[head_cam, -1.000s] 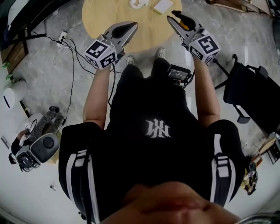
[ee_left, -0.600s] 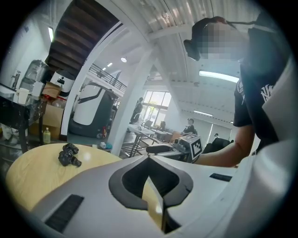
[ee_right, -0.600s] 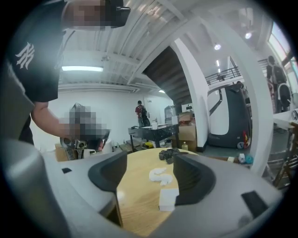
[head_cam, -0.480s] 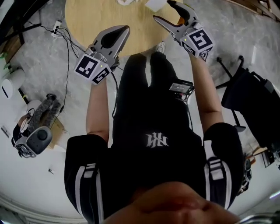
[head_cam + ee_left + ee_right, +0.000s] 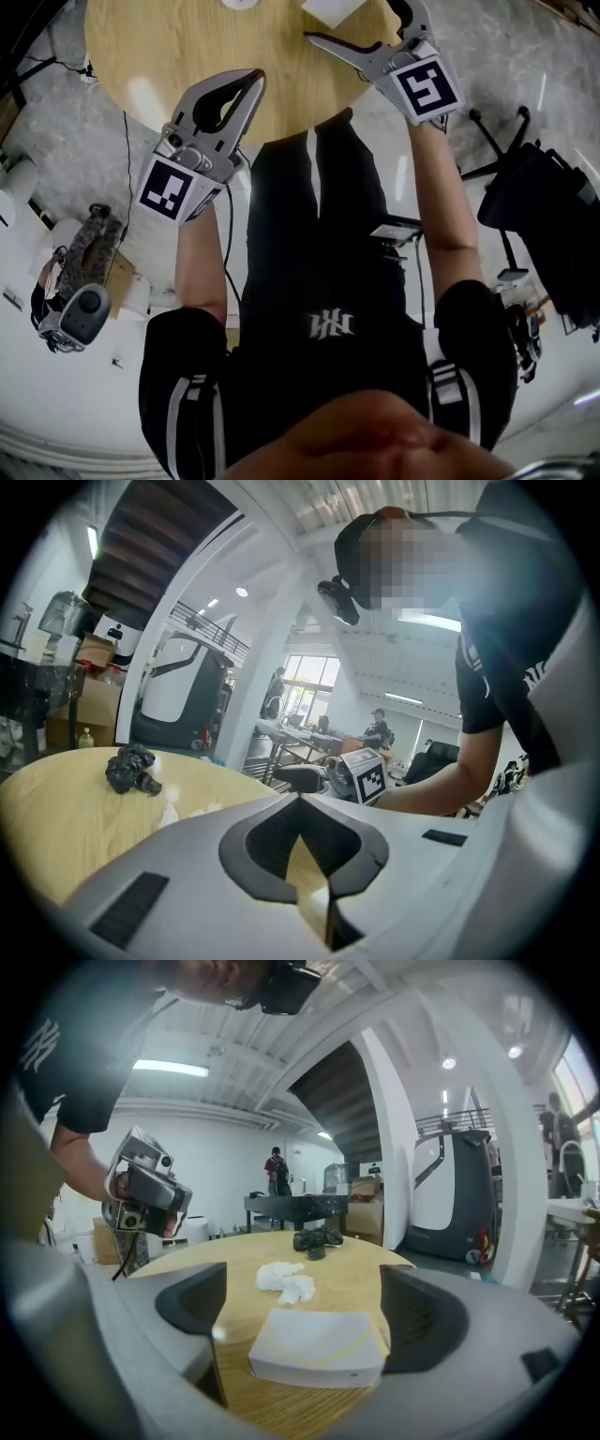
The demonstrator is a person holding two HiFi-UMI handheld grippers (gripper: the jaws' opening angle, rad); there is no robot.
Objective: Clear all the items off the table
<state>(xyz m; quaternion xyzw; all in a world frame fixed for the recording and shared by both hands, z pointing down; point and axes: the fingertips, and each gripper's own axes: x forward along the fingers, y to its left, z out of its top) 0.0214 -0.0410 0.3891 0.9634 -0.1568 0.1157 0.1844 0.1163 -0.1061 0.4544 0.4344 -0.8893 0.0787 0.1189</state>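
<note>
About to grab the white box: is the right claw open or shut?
Open, jaws opening: the right claw gapes wide, the white box on the table in the gap, touched by neither side.

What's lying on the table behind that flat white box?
From the right gripper view, a crumpled white wad lies just behind the white box, and a dark crumpled bundle farther back. The box hides the tabletop directly behind it.
</note>
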